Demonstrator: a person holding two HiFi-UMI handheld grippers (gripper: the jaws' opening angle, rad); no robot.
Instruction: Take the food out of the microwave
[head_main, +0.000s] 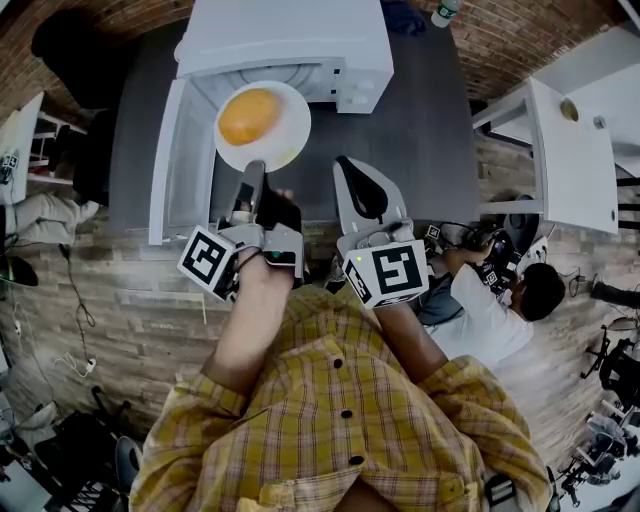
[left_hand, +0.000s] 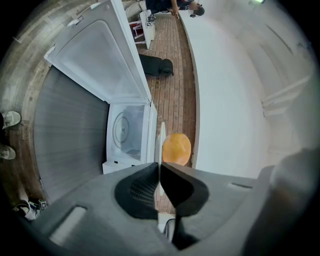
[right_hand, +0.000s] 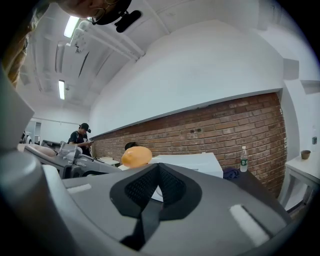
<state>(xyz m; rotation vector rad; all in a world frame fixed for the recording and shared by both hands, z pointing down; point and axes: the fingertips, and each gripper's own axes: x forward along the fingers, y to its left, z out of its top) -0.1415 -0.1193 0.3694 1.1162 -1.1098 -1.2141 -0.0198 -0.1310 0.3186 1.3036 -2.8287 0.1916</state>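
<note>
My left gripper's (head_main: 252, 176) fingers (left_hand: 176, 186) sat clamped on the near rim of the plate (head_main: 292, 138), with the food (head_main: 249, 116) on it just beyond them. The microwave (head_main: 290, 40) stood behind on the counter (head_main: 425, 130), its door (head_main: 168, 160) swung out left of the fingers. My right gripper (head_main: 352, 172) lay just right, apart from the plate.

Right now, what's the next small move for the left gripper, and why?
Probably carry the plate right and lower it onto the bare table: the left gripper pinches its rim, with the food on it, clear of the microwave.
</note>
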